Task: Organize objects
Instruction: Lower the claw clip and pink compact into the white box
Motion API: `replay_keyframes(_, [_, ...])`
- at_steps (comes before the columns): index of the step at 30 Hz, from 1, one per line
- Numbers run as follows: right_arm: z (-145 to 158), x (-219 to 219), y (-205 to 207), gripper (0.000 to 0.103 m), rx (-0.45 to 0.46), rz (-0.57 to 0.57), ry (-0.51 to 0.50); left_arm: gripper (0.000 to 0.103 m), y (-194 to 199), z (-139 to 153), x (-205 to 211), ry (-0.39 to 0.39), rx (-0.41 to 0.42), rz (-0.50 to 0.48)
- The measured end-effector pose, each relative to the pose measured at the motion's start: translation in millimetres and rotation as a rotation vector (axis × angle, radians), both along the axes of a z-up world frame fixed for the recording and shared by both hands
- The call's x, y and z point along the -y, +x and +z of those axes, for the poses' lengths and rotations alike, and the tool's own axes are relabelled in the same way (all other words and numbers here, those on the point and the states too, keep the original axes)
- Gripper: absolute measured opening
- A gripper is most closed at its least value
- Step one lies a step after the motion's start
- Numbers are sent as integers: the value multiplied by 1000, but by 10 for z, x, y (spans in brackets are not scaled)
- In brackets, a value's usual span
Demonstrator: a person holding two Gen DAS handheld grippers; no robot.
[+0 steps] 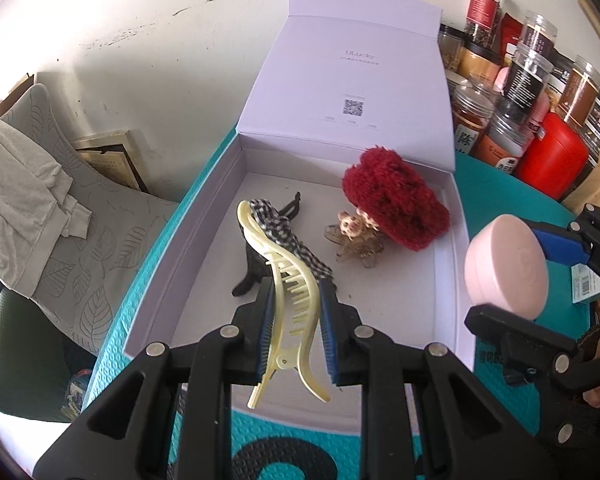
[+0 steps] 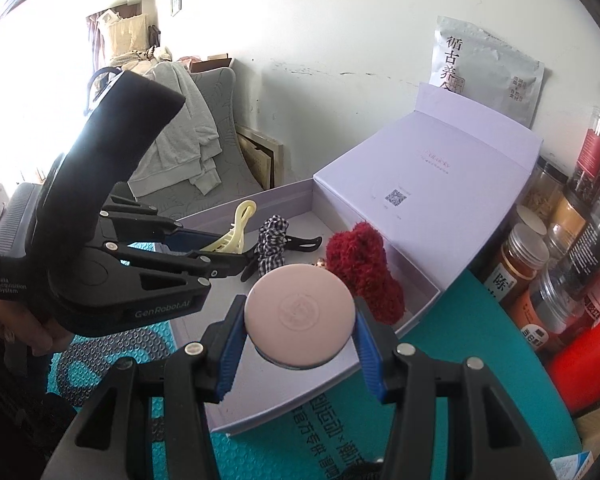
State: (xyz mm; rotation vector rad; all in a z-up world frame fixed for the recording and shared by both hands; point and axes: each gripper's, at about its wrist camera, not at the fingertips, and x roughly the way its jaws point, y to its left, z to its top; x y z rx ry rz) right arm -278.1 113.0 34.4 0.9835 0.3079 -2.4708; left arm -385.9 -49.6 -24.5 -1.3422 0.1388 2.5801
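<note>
My cream clip [image 1: 292, 300] hangs over the near end of the open lilac box [image 1: 156, 288], teeth showing. Inside the box, a checked clip [image 1: 284, 236] lies mid-floor, a red fuzzy clip [image 1: 396, 208] by the hinge side, and an amber clip [image 1: 354, 242] touches it. My pink compact [image 2: 300, 316] hovers over the box's front.

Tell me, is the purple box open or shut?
Open. The purple box has its lid standing up at the back, and you can see clips lying inside.

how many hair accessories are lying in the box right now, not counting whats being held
3: a checked black-and-white clip at the left, a small amber claw clip in the middle, and a fuzzy red clip toward the back right. Smaller ones could be hidden beneath.
</note>
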Motion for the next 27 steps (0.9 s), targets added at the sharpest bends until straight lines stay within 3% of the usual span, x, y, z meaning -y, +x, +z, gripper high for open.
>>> replay_keyframes(20, [-210, 37, -744, 51, 44, -18, -5, 20, -651, -136, 99, -57, 12, 34])
replay_keyframes(27, [-270, 87, -894, 51, 61, -28, -32, 20, -821, -232, 69, -31, 34, 37])
